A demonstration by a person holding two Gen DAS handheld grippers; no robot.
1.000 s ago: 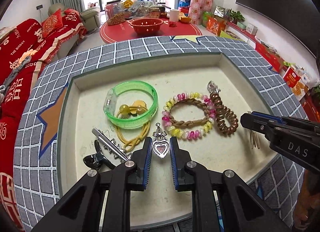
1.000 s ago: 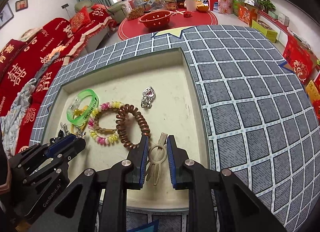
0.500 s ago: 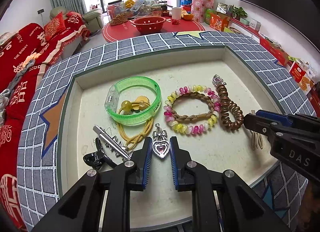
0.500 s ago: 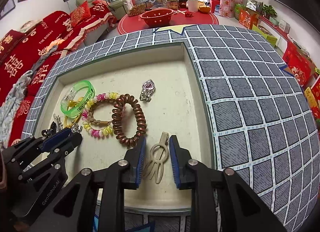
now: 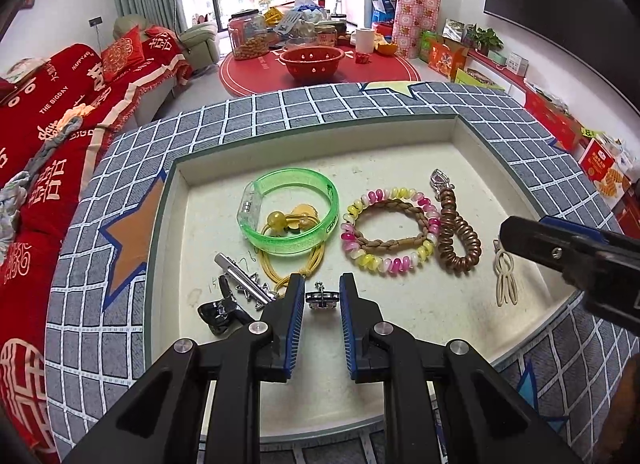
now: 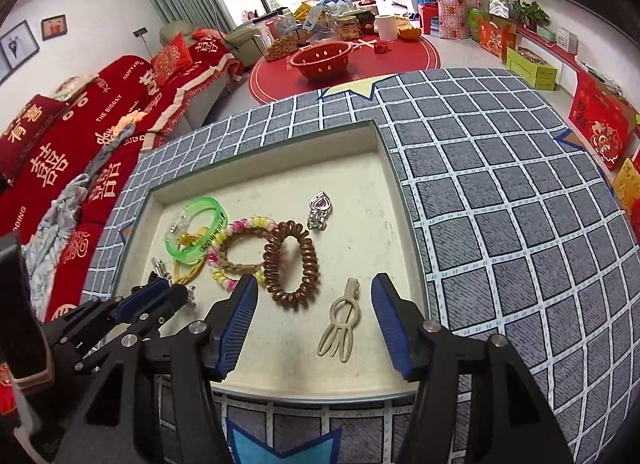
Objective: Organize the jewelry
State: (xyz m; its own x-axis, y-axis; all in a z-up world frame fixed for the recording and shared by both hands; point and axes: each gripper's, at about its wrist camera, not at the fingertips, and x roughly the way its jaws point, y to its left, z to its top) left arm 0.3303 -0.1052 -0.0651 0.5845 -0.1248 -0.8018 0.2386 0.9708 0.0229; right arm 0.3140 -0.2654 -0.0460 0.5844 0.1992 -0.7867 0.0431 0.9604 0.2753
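Tray [image 6: 280,172]: shallow, cream floor, sunk in a grey checked top.
Left gripper [image 5: 322,300]: clamped on a small silver charm [image 5: 321,299], seen edge-on, near middle of the tray.
Right gripper [image 6: 314,304]: jaws just been opening, now wide apart; beige hair clip [image 6: 342,322] lying flat between them, untouched, near right corner.
Bangle [image 5: 290,210]: clear green, far left, over a yellow hair tie [image 5: 290,260].
Bead bracelet [image 5: 390,230]: pink, yellow, white, middle.
Coil hair tie [image 5: 458,234]: brown, just right of the beads.
Heart pendant [image 6: 320,208]: silver, pink stone, far right.
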